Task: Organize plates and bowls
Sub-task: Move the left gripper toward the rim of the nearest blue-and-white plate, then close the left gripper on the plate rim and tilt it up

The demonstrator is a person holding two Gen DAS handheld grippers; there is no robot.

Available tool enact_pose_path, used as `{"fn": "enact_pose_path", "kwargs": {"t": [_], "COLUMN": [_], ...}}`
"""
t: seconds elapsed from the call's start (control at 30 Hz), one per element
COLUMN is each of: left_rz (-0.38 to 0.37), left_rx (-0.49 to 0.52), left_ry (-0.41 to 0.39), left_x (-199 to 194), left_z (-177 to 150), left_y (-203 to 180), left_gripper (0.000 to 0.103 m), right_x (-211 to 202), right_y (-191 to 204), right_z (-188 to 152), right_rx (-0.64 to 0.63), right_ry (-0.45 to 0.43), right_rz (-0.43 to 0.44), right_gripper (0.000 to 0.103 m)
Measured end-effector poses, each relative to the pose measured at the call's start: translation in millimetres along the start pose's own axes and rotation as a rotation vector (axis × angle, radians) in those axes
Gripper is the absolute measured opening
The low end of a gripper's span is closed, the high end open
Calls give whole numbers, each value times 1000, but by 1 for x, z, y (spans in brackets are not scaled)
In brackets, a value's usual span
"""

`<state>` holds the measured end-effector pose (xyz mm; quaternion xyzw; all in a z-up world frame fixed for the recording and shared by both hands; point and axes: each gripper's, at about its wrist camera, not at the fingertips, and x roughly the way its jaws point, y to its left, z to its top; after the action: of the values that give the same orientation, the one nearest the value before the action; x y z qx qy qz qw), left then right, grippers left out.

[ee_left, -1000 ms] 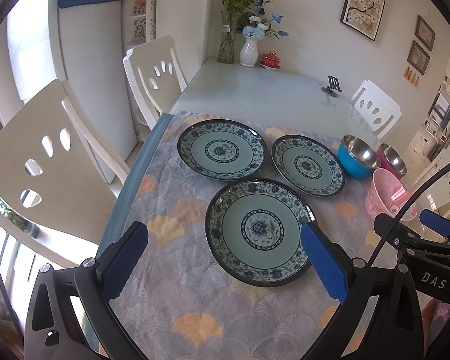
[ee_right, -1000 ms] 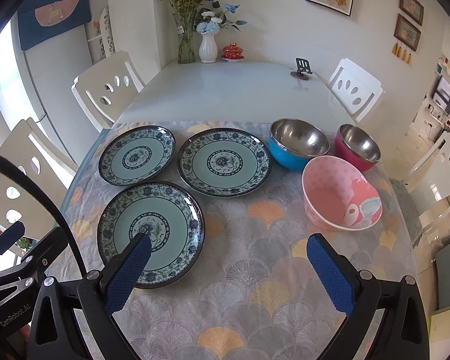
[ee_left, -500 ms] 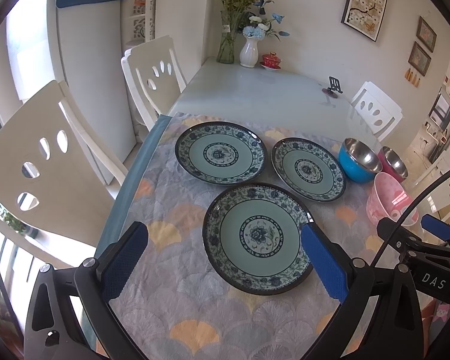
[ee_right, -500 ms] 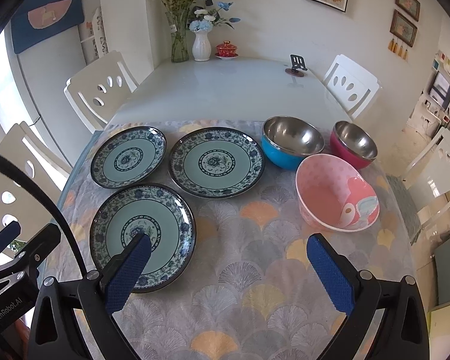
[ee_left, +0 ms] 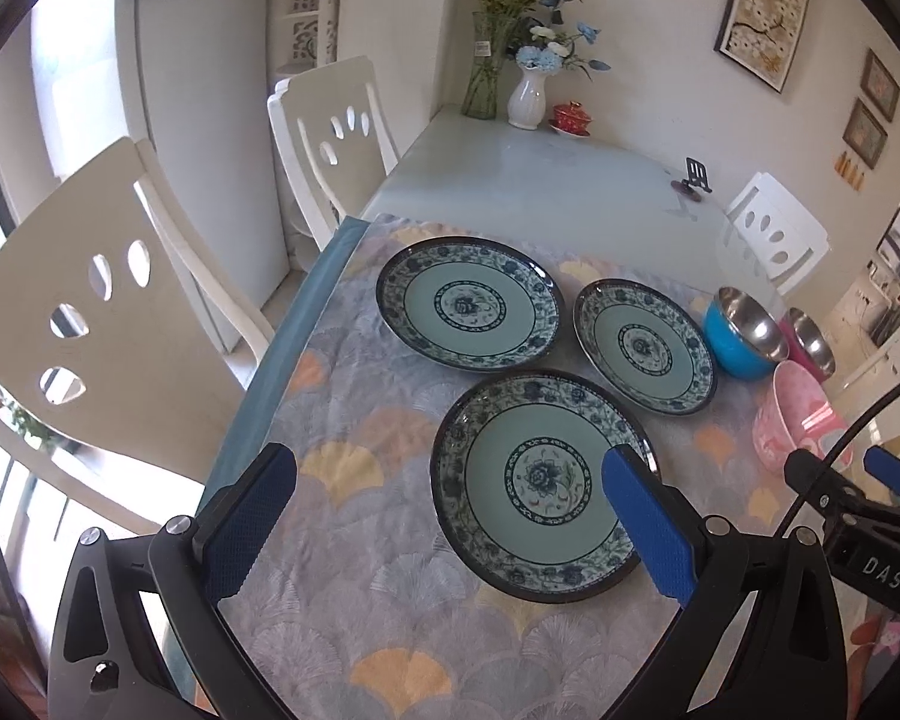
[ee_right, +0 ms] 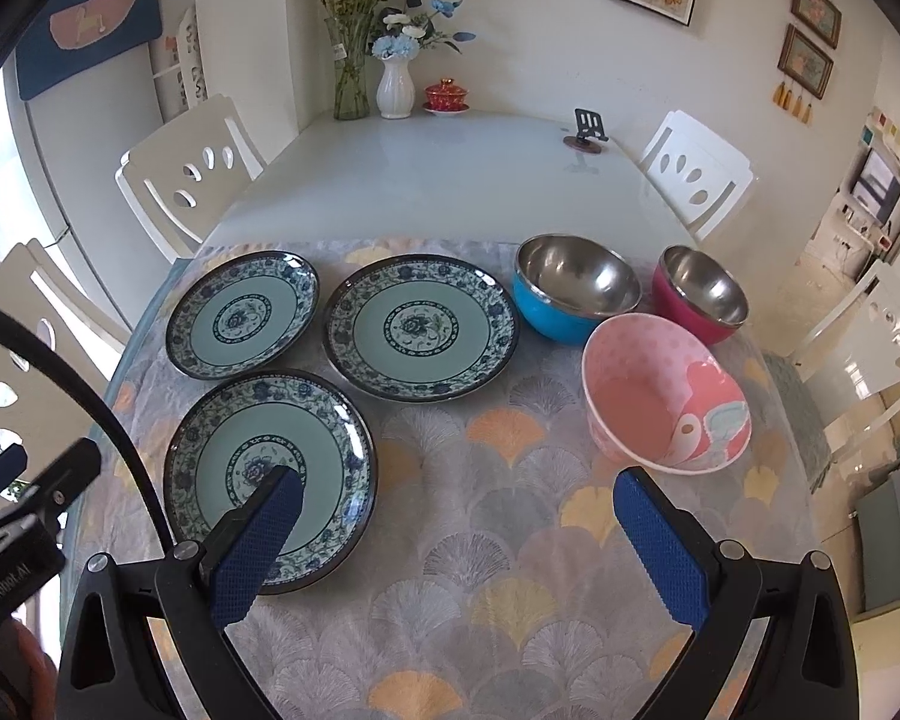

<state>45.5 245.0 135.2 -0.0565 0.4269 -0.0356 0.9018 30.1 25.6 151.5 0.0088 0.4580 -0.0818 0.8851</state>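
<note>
Three blue-green patterned plates lie on the cloth: a near plate (ee_left: pixel 540 480) (ee_right: pixel 264 474), a far left plate (ee_left: pixel 468 303) (ee_right: pixel 243 315) and a middle plate (ee_left: pixel 645 345) (ee_right: pixel 420 324). A blue bowl (ee_right: pixel 576 288) (ee_left: pixel 744 330), a red bowl (ee_right: pixel 699 294) (ee_left: pixel 810 345) and a pink bowl (ee_right: pixel 660 396) (ee_left: pixel 792 420) stand to their right. My left gripper (ee_left: pixel 444 516) is open and empty above the near plate's left side. My right gripper (ee_right: pixel 456 534) is open and empty above the cloth between the near plate and the pink bowl.
A fan-patterned cloth (ee_right: pixel 486 540) covers the near half of a glass table (ee_right: pixel 438 168). Vases (ee_right: pixel 395 87), a red lidded cup (ee_right: pixel 445 97) and a small black stand (ee_right: pixel 588 129) sit at the far end. White chairs (ee_left: pixel 90 324) (ee_right: pixel 699 174) stand around.
Both grippers have drifted slightly to the left and a little forward over the table. Plates and bowls have not moved; both grippers stay open.
</note>
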Motion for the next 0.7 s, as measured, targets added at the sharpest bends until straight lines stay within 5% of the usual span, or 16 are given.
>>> {"fn": "enact_pose_path", "kwargs": {"t": [0.2,0.4,0.7], "left_rz": [-16,-85,-113], "left_rx": [18,53,52], "left_ry": [21,127,237], "left_x": [11,47,91], "left_z": [2,8,-3], "left_y": [-1,5,13], "left_gripper": [98,97,71], "right_x": [16,42,93], "right_y": [2,4,8], "right_z": [0,-1,-2], "right_rx": [13,5,1], "right_ry": [43,105,240], "right_rz": [43,76,129], "right_gripper": [103,91,76]}}
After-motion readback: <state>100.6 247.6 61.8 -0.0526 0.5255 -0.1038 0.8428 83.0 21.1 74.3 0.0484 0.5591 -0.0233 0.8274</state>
